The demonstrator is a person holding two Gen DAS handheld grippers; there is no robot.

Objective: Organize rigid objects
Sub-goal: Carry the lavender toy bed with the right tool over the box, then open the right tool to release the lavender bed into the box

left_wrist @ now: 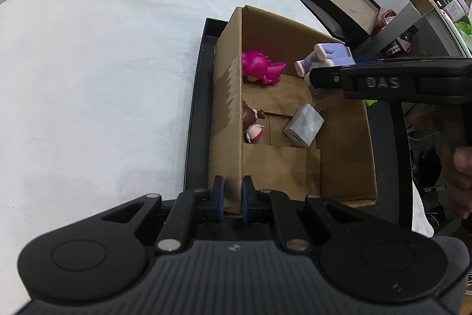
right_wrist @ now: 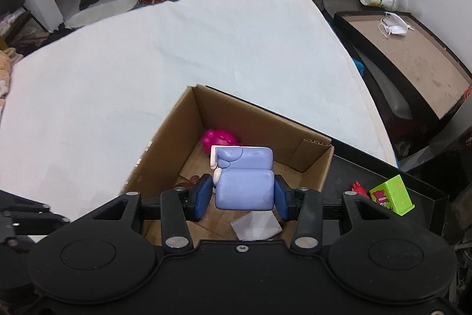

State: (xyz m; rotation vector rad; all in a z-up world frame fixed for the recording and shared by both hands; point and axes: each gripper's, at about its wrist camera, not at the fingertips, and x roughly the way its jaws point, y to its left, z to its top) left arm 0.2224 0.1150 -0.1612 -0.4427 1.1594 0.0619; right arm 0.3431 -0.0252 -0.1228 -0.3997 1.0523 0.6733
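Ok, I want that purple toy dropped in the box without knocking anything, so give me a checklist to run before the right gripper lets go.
1. Right gripper pads clamp the purple toy: ok.
2. Toy is over the cardboard box opening, not its rim: ok.
3. Left gripper is shut on the box's near wall, steadying it: ok.
4. Landing spot free: not ok; the white charger lies right below in the right wrist view.
5. Pink dinosaur toy and small doll figure are off to the side: ok.
6. Height of the toy above the box floor: cannot tell.

left tongs [left_wrist: 233, 194] clamp box wall [left_wrist: 227, 108] | pink dinosaur [left_wrist: 261, 68], charger [left_wrist: 303, 126] inside
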